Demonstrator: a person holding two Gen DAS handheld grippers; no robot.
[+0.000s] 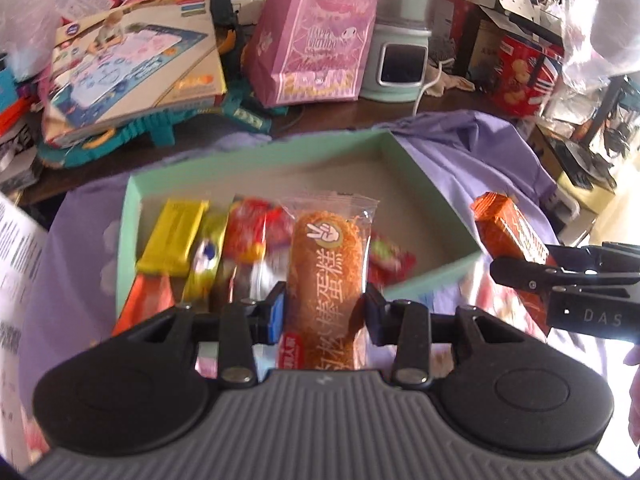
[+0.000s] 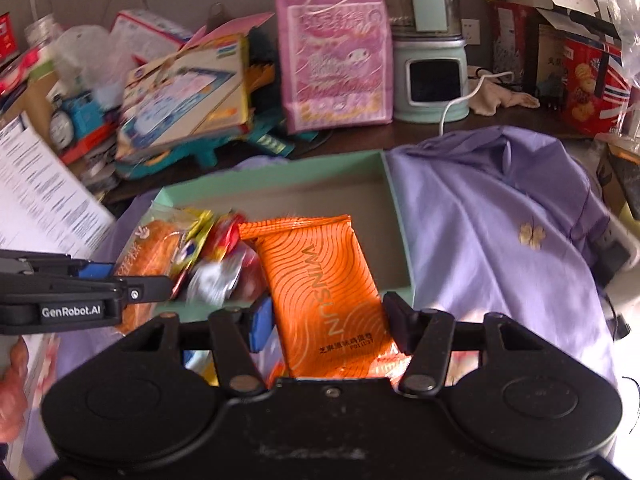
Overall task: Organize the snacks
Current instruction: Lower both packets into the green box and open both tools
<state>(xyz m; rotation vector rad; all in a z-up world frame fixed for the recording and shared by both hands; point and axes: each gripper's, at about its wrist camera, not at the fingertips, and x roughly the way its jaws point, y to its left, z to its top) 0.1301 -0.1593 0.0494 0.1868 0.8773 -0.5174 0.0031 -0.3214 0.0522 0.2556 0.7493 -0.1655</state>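
Two clamped grips: left hand-held gripper [image 1: 325, 308] around floss cake [image 1: 329, 276], right hand-held gripper [image 2: 328, 320] around orange "WINSUN" packet [image 2: 324, 292].

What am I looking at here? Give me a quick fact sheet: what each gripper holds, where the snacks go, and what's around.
left gripper: shut on floss cake pack
right gripper: shut on orange WINSUN packet
container: mint green box, open, on purple cloth
already in box: yellow bar and several red and foil wrappers, left side
box right side: bare
behind: pink gift bag, red biscuit tin
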